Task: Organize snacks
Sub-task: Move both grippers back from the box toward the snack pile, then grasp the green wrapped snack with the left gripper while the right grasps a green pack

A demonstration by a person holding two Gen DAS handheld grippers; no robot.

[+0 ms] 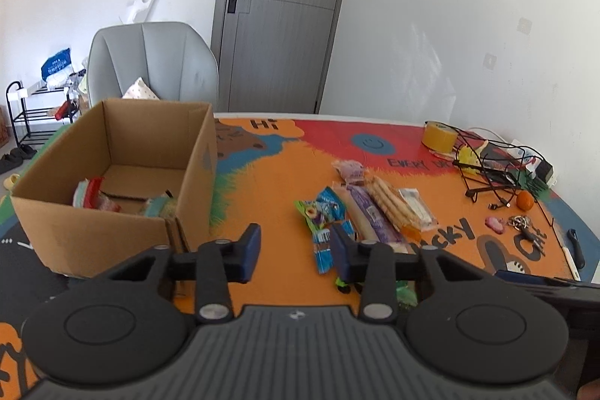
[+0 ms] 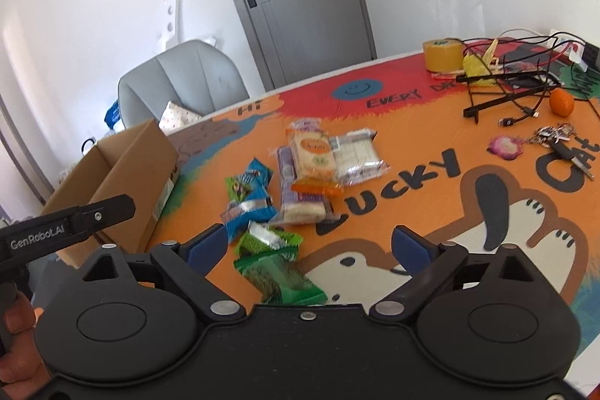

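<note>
The near ends of the snack packets (image 1: 360, 212) lie hidden behind the left tongs (image 1: 296, 252), so it cannot be told whether the blue pads touch any. Ahead to the left, the cardboard box (image 1: 112, 182) wall hides most of its contents. Below the right tongs (image 2: 309, 244), a green packet (image 2: 277, 278) is blurred and partly covered. The table (image 2: 487, 212) runs off frame.

The left hand-held gripper (image 1: 296, 250) points forward and down, its blue pads partly apart with nothing pressed between them. The right hand-held gripper (image 2: 309, 246) tilts down likewise, jaws spread wide and empty. A hand (image 2: 17, 325) shows at eight o'clock, gripping the left handle.
</note>
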